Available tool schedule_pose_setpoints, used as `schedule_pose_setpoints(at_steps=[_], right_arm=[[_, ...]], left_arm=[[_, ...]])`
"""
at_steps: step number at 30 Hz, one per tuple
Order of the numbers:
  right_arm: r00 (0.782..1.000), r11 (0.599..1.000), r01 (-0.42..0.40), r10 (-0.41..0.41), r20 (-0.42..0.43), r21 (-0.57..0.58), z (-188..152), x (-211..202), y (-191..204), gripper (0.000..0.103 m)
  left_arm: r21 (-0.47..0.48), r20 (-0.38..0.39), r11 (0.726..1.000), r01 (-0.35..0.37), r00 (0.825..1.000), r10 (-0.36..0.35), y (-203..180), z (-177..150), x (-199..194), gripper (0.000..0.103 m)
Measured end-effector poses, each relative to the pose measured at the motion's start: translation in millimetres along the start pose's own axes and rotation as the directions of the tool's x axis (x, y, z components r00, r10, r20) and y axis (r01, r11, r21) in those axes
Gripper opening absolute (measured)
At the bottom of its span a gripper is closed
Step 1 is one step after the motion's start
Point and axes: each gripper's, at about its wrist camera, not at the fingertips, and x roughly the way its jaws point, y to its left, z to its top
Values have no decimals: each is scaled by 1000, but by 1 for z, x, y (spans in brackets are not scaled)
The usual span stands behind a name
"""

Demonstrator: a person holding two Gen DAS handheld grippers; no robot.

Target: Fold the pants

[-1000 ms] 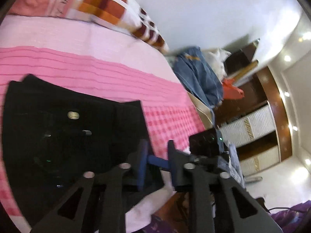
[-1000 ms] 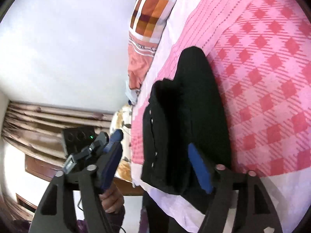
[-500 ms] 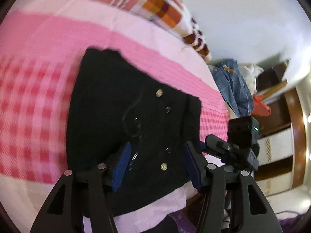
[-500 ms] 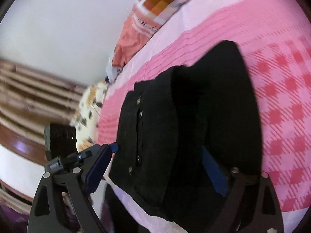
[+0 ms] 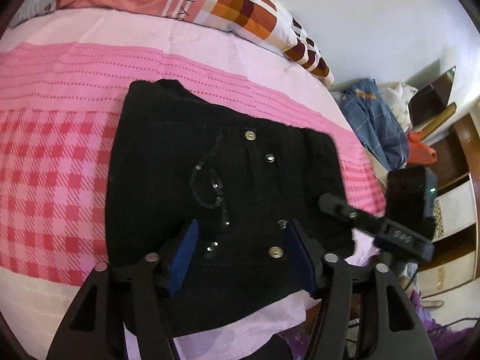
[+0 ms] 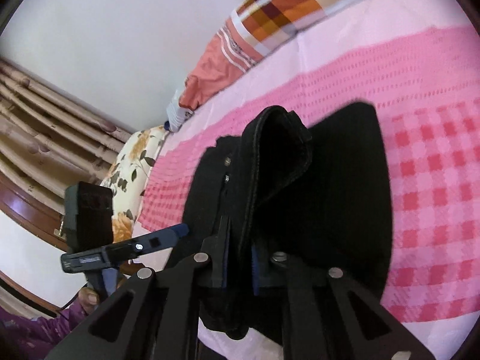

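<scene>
A: Right gripper (image 6: 238, 262) first: we read its blue-padded jaws as closing, pinched on a raised fold of the black button-front pants (image 6: 300, 198) at their near edge. The fold stands up between the pads.

B: Agreed. Left gripper (image 5: 241, 255) — we see its jaws opening, blue pads spread either side of the lower brass button, hovering above the cloth, not pressing it. No grip there.

A: Pants location: folded into a compact black block on the pink checked and striped bedsheet (image 5: 54, 165), near the bed's front edge. Silver studs and sequin stitching show on top.

B: Writing: we can read "Mama's" on the salmon and orange-checked pillow (image 5: 210, 3) at the head of the bed; the rest of that line is cut off. Nothing else is legible.

A: Room: plain white wall (image 6: 120, 30), brown ribbed curtain (image 6: 45, 126), cream floral pillow (image 6: 132, 177) at one bed end. On the other side, a blue plaid garment (image 5: 375, 123) heaped beside brown wooden cabinets (image 5: 462, 180).

B: We also see a hand (image 6: 88, 297) with a purple sleeve under the left gripper's handle.
</scene>
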Motion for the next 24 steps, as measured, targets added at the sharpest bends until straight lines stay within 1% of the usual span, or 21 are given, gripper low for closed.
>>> schedule_pose_setpoints(at_steps=[2, 4, 6, 7, 8, 10, 12, 14, 16, 17, 18, 19, 20, 22, 24], right_arm=[[1000, 1000, 16, -16, 12, -1, 2, -11, -3, 10], [999, 999, 32, -32, 21, 8, 4, -20, -11, 10], [998, 998, 48, -49, 31, 45, 3, -27, -26, 10], [998, 997, 45, -47, 32, 59, 2, -29, -33, 10], [999, 997, 26, -27, 19, 76, 0, -27, -41, 10], [1000, 994, 20, -22, 18, 106, -6, -24, -50, 10], [999, 993, 14, -18, 31, 120, -7, -25, -52, 10], [999, 993, 8, -13, 42, 120, -5, -29, -46, 10], [999, 996, 10, -15, 45, 91, -3, -34, -37, 10], [998, 997, 20, -24, 51, 73, -3, -38, -35, 10], [998, 998, 31, -34, 52, 61, -4, -39, -36, 10], [998, 997, 44, -47, 42, 65, -4, -37, -43, 10], [998, 994, 53, -55, 20, 100, -7, -30, -57, 10], [1000, 990, 22, -23, 6, 142, -12, -23, -75, 11], [999, 981, -26, 21, 27, 194, -12, -25, -82, 14]], left_arm=[[11, 5, 1000, -18, 1000, 18, -2, 1, 3, 78], [16, 13, 1000, -23, 1000, 22, -1, 0, 7, 78], [18, 13, 1000, -20, 1000, 19, 1, 0, 12, 78], [25, 16, 999, -21, 1000, 21, 0, -1, 14, 78], [38, 21, 999, -26, 999, 25, -1, -1, 15, 78], [72, 23, 996, -56, 998, 55, -4, -3, 20, 78], [93, 19, 993, -72, 997, 71, -8, -3, 21, 78], [89, 22, 993, -80, 997, 78, -12, -2, 17, 78], [74, 38, 995, -63, 997, 60, -14, 1, 10, 78], [72, 55, 995, -64, 997, 60, -14, 3, 8, 81], [73, 73, 994, -77, 995, 72, -13, 4, 7, 88], [77, 85, 993, -90, 993, 83, -10, 5, 10, 90], [81, 86, 993, -83, 993, 76, -7, 5, 13, 90], [77, 75, 993, -89, 994, 83, -3, 6, 21, 90], [111, 75, 987, -114, 992, 106, -7, 5, 25, 90]])
